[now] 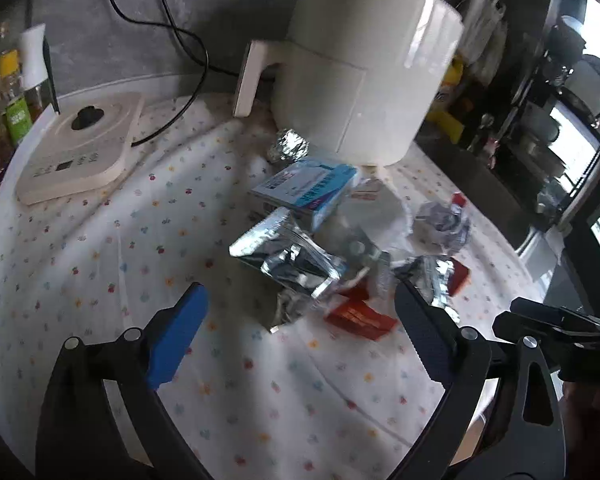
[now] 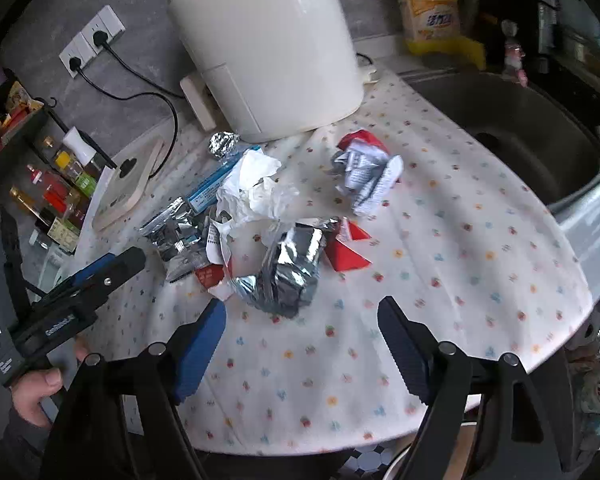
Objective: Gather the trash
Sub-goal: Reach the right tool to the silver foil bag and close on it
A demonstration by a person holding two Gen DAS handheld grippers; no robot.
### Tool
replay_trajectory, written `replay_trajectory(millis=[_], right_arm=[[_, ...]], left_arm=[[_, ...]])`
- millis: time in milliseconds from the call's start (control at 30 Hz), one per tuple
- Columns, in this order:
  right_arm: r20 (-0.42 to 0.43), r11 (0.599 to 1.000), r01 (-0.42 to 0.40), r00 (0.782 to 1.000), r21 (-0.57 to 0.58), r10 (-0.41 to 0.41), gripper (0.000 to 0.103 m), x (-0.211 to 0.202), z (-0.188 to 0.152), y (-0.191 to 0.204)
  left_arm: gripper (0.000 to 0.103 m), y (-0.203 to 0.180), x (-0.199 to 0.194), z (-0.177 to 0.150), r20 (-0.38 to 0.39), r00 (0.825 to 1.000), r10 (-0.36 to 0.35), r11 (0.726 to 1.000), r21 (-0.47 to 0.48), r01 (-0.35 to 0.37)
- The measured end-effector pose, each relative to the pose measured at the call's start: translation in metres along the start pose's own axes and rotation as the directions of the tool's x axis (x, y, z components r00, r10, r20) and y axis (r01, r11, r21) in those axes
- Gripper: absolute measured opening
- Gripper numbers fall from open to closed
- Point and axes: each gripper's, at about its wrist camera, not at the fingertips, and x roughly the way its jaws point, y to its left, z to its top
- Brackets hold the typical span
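A pile of trash lies on the flowered tablecloth (image 1: 100, 248): silver foil wrappers (image 1: 288, 256), a blue and white box (image 1: 312, 188), a foil ball (image 1: 288, 146), red packets (image 1: 360, 318) and crumpled paper (image 1: 444, 222). The right wrist view shows the same pile: a crumpled silver wrapper (image 2: 288, 276), white tissue (image 2: 256, 188), a red and white wrapper (image 2: 366, 170) and red packets (image 2: 346, 254). My left gripper (image 1: 300, 332) is open and empty, just short of the pile. My right gripper (image 2: 300, 336) is open and empty, just short of the silver wrapper.
A white air fryer (image 2: 268, 48) stands behind the pile. A white induction cooker (image 1: 80, 148) lies left, with sauce bottles (image 2: 56, 196) beyond. A sink (image 2: 512, 128) is at the right, a yellow detergent bottle (image 2: 432, 8) behind it. The left gripper (image 2: 80, 284) shows at left.
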Motion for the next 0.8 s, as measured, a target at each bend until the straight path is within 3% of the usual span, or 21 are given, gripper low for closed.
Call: replay_trajectory(millis=[200,400,567,600,667,800], right_arm=[[-0.049,1.0,-0.002,0.999,-0.008,0.002,0.077,0.029,0.011,0.01],[-0.09,1.0,-0.006,0.996,0.021,0.008,0.075,0.05,0.017,0.013],[-0.118,0.999,0.005,0.993,0.042,0.0,0.072,0.062,0.017,0.012],[-0.121,0.999,0.009,0.993,0.041,-0.004,0.07,0.064,0.016,0.012],[-0.137,0.999,0.024,0.99,0.027,-0.02,0.046,0.071,0.015,0.012],[-0.109,0.999,0.009,0.994,-0.036,-0.013,0.033,0.066,0.014,0.021]], left_arm=[[0.093,0.014,0.024,0.009,-0.028,0.999,-0.027,1.0,-0.011,0.027],[0.085,0.016,0.045,0.01,-0.056,0.997,-0.051,0.999,-0.008,0.051],[0.045,0.019,0.048,0.008,-0.071,0.99,-0.119,0.993,-0.032,0.117],[0.036,0.018,0.048,0.007,-0.072,0.99,-0.123,0.992,-0.032,0.121],[0.031,0.018,0.043,0.004,-0.063,0.991,-0.118,0.992,-0.045,0.115],[0.027,0.018,0.025,-0.004,-0.031,0.995,-0.096,0.994,-0.045,0.095]])
